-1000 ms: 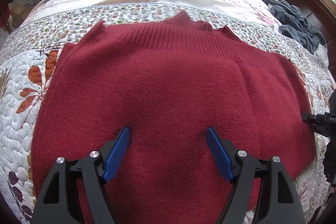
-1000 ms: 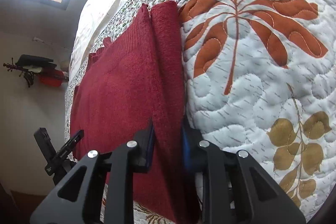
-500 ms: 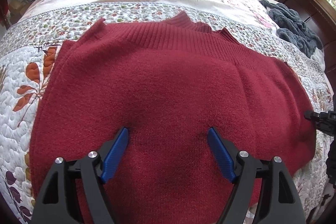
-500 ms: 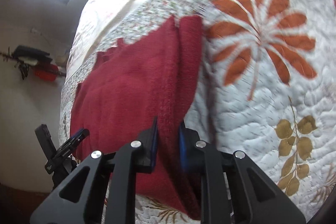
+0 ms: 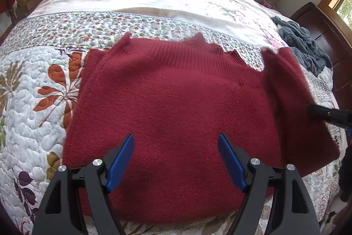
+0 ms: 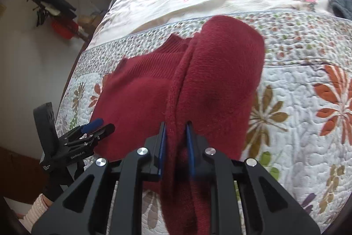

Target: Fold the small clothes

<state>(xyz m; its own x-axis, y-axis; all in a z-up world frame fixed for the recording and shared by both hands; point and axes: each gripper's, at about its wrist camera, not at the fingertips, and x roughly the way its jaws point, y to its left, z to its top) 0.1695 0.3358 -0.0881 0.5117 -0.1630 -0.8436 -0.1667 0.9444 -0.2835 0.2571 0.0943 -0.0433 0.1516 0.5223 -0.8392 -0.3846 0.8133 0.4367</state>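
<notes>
My left tool (image 5: 176, 160) hangs over the near part of the red sweater (image 5: 176, 107), its blue pads spread wide with nothing between them. The sweater lies flat on the quilt (image 5: 33, 116) across the bed's near half, its ribbed hem toward the far side. From this view I see only the tip of my right tool (image 5: 316, 112) at the sweater's right edge, where a flap of it stands lifted and blurred.

The right wrist view shows what that one hides: my right tool (image 6: 176, 142) is pinched narrow on the sweater's (image 6: 140, 102) folded edge, which rises in a thick doubled fold above the quilt (image 6: 308, 147). It also shows my left tool (image 6: 96, 127) from the side and a pale cuff (image 6: 36, 208) at the lower left. A grey-blue blanket (image 5: 305, 45) lies by the bed's far right edge.
</notes>
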